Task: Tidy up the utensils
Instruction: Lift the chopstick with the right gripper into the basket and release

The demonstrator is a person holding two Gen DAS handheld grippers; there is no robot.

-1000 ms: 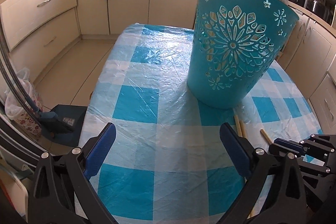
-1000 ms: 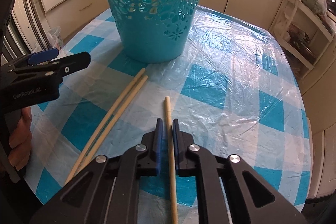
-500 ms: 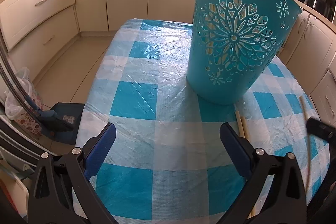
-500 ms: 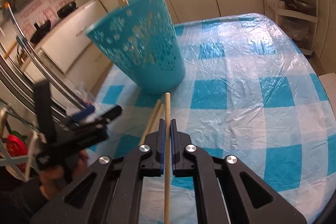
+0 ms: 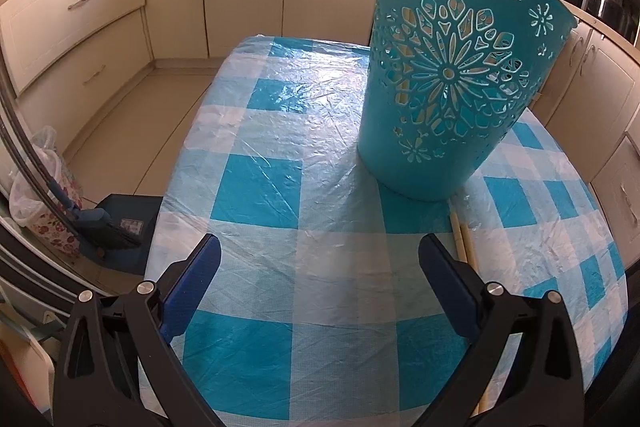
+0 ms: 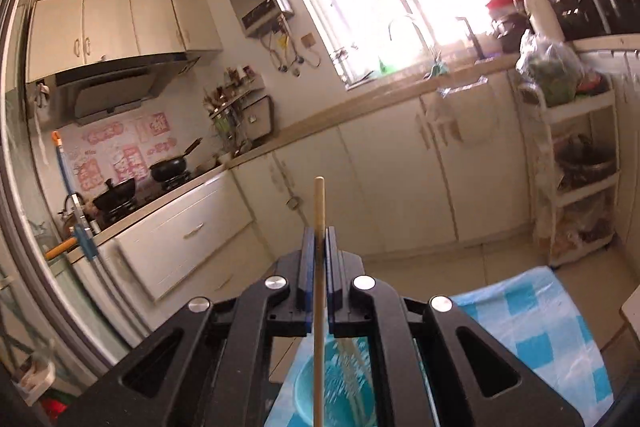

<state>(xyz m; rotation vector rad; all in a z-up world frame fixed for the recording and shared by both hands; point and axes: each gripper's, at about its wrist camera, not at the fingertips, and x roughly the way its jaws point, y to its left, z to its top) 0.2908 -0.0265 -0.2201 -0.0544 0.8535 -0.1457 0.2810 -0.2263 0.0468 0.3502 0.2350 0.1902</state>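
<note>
Clamping a wooden chopstick [image 6: 319,211], the right gripper [image 6: 319,239] fingers are closed; the left gripper [image 5: 320,267] fingers gape empty.

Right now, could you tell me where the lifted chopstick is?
In the right wrist view, the chopstick is clamped in the right gripper, above the teal basket.

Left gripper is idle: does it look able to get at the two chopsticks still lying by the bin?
Probably yes. The left gripper is open and empty, and the two chopsticks lie uncovered on the table beside its right finger, just clear of the bin.
</note>
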